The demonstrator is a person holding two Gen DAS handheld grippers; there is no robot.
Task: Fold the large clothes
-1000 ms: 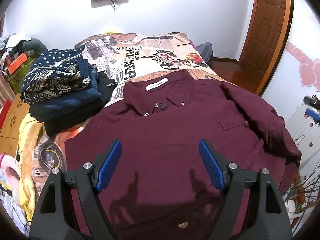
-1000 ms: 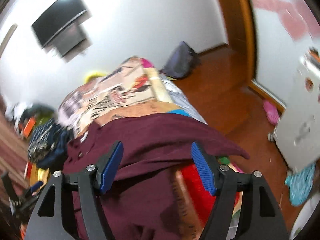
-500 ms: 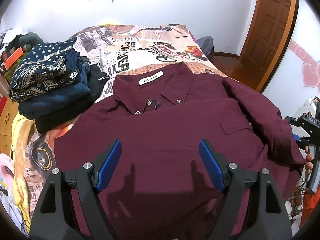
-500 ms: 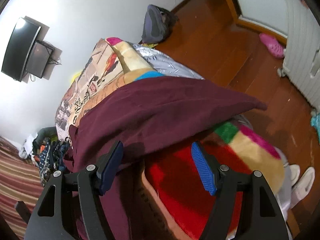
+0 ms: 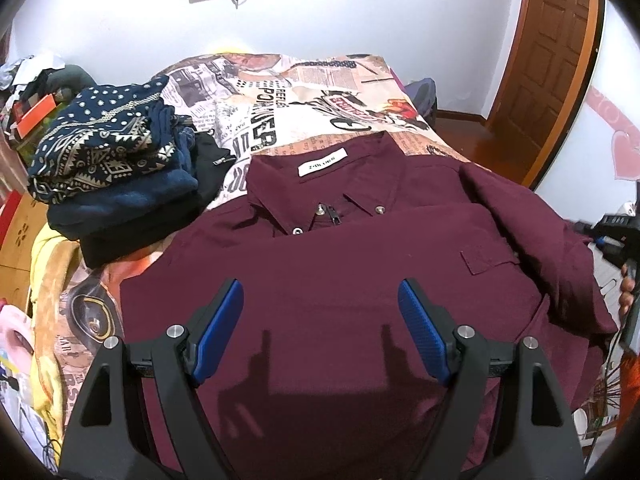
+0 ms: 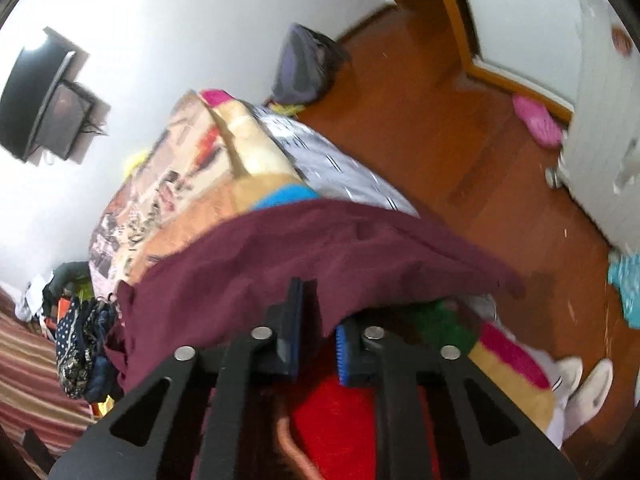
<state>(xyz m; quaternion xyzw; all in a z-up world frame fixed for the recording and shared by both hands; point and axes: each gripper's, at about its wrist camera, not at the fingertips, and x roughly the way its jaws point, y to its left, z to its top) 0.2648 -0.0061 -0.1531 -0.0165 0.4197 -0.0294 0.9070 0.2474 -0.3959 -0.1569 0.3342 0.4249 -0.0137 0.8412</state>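
The bed (image 5: 304,92) carries a maroon shirt (image 5: 360,280) that lies flat with its front up, collar toward the far end and one sleeve hanging over the right edge. A stack of folded clothes (image 5: 116,176) sits at the left edge, just beside the shirt's shoulder. The left gripper (image 5: 320,320) hangs over the shirt's front with fingers wide and nothing between them, while the right gripper (image 6: 318,332) has its fingers pinched on the shirt's cloth at the right edge.

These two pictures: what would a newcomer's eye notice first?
A large maroon button-up shirt lies spread face up across the bed with the newspaper-print cover, collar toward the far wall. The right gripper pinches the shirt's edge at the bed's side. A stack of folded dark blue patterned clothes sits left of the collar.
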